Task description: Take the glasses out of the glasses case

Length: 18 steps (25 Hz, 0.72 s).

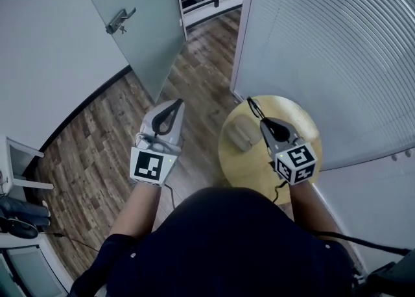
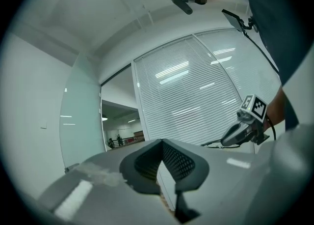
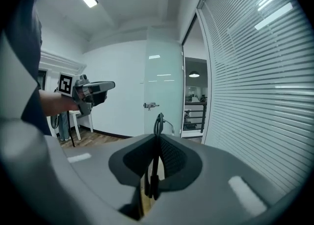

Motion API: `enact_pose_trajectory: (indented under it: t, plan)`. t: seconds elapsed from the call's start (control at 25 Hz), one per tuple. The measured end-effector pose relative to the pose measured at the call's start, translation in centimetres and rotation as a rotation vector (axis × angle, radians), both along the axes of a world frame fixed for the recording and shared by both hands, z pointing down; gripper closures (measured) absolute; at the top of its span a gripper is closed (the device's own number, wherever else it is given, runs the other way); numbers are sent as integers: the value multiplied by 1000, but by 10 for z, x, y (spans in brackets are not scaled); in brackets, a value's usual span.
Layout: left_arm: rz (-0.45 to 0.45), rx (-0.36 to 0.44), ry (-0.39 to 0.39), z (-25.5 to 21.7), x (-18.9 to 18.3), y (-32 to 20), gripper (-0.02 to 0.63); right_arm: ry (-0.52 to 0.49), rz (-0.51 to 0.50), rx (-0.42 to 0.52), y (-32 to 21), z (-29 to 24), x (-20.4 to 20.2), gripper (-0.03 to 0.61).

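A pale glasses case (image 1: 240, 133) lies on the round wooden table (image 1: 299, 115); I cannot tell whether its lid is up. Just right of the case, my right gripper (image 1: 263, 122) is shut on the dark thin-framed glasses (image 1: 253, 106), which stick out beyond its tip. In the right gripper view the glasses (image 3: 158, 123) stand pinched between the shut jaws of the right gripper (image 3: 157, 139). My left gripper (image 1: 175, 104) hovers over the floor left of the table, shut and empty. The left gripper (image 2: 161, 143) also shows nothing between its jaws in its own view.
A wall of white blinds (image 1: 337, 49) curves behind the table. A glass door with a handle (image 1: 120, 21) stands at the back left over wooden flooring (image 1: 97, 140). A white chair (image 1: 18, 167) stands at the far left. The person's dark torso (image 1: 227, 244) fills the bottom.
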<state>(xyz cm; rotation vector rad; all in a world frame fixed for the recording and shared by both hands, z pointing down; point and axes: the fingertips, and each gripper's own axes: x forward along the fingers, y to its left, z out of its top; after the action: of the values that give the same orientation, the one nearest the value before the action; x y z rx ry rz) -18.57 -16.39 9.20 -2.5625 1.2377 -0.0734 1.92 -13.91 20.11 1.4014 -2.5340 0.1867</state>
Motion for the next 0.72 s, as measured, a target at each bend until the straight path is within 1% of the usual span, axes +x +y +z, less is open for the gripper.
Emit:
enact_pose_trajectory:
  t: [0.32, 0.56, 0.72]
  plan:
    - [24, 20, 8, -8, 5, -5, 609, 1, 26, 18, 0, -7, 1, 546]
    - [19, 22, 17, -13, 1, -9, 609, 13, 33, 33, -3, -14, 1, 546]
    - [28, 43, 20, -14, 2, -5, 609, 10, 40, 36, -5, -12, 3, 546]
